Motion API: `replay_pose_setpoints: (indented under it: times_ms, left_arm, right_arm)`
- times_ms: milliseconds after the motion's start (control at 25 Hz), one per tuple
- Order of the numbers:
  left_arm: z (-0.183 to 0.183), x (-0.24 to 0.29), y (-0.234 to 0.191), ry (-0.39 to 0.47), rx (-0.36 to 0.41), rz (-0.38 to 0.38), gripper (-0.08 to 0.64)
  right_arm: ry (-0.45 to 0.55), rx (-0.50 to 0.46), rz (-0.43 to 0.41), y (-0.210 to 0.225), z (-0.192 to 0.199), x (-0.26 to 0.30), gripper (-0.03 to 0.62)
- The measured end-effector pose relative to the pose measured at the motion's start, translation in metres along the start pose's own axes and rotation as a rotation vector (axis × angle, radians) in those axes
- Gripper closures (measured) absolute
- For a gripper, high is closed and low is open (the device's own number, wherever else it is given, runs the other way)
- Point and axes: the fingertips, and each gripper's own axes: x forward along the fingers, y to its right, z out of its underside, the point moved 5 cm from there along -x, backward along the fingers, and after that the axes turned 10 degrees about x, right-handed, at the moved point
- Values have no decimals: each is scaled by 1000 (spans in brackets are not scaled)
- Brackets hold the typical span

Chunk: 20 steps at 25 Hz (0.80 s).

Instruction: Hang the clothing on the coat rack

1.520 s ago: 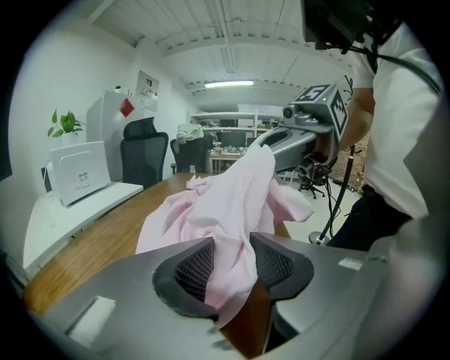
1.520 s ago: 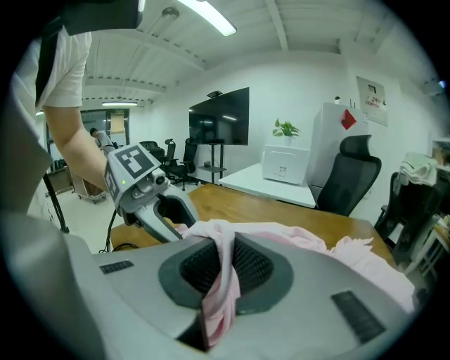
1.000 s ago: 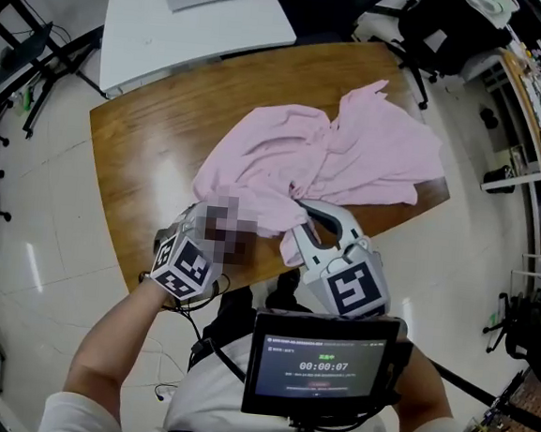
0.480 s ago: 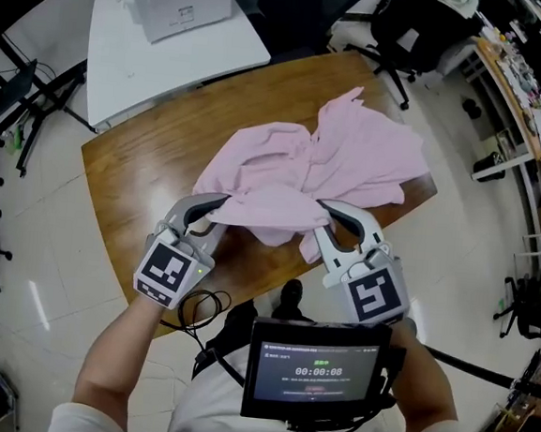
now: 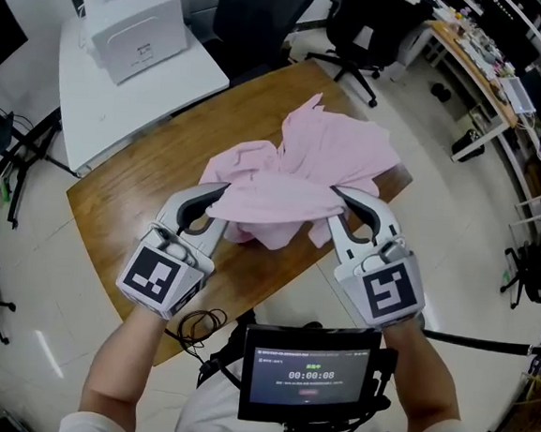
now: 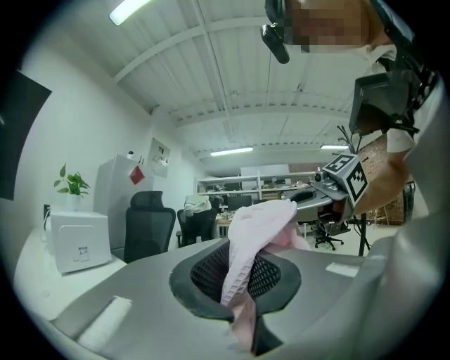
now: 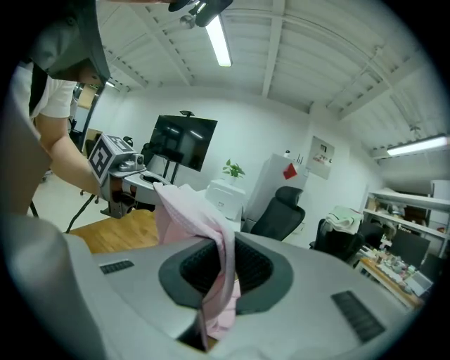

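The left gripper (image 5: 217,199), its jaws having just been closing, and the right gripper (image 5: 343,202) both clamp the pink shirt (image 5: 303,162), its near edge raised above the table (image 5: 126,202). Hanging remains; no coat rack shows.

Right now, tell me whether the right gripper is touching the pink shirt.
Touching. The right gripper view shows the right gripper shut on the pink shirt, cloth pinched between its jaws.

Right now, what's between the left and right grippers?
In the head view, a fold of the pink garment spans from the left gripper, whose jaws have just been closing onto it, to the right gripper, shut on it.
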Motion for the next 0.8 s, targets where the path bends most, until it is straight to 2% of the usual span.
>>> replay_pose_setpoints:
  times_ms: [480, 800]
  left_arm:
    - [-84, 37, 25, 130, 53, 2, 540]
    - [-137, 58, 51, 183, 118, 56, 540]
  right_arm:
    - [112, -43, 120, 53, -33, -60, 568]
    - [157, -98, 192, 81, -50, -108, 568]
